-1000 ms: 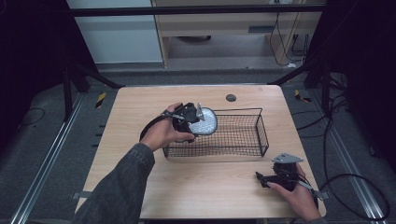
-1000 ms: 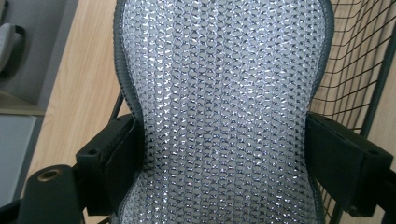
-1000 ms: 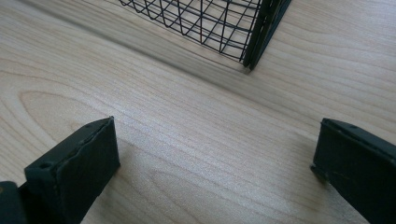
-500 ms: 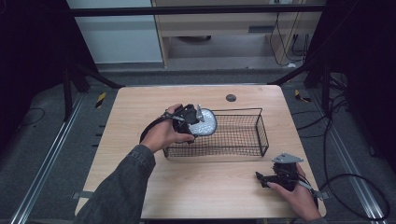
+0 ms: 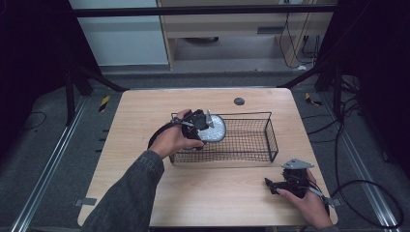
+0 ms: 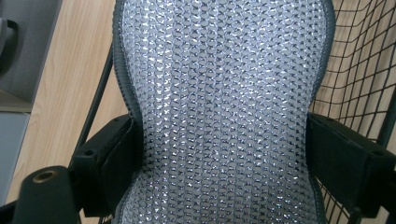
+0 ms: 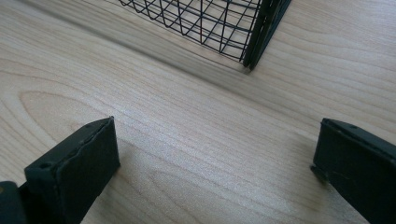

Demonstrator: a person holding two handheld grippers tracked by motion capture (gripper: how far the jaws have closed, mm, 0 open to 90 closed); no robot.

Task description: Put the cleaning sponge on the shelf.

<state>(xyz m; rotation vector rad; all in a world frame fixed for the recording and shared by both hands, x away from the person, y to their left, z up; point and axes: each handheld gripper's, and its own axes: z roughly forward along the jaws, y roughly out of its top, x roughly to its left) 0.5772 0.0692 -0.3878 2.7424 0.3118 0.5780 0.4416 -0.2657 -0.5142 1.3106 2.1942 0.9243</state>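
The left gripper (image 5: 207,126) is up at the left end of the black wire basket (image 5: 267,137), pinching a silvery mesh pad (image 5: 216,129) over the basket's rim, seen from the high view. The right gripper (image 5: 273,184) rests low on the wooden table (image 5: 227,193) near its front right corner. In the left gripper view, the pad (image 6: 224,112) is squeezed between both jaws. In the right gripper view, the jaws stand wide apart over bare table, with the basket corner (image 7: 254,42) just ahead.
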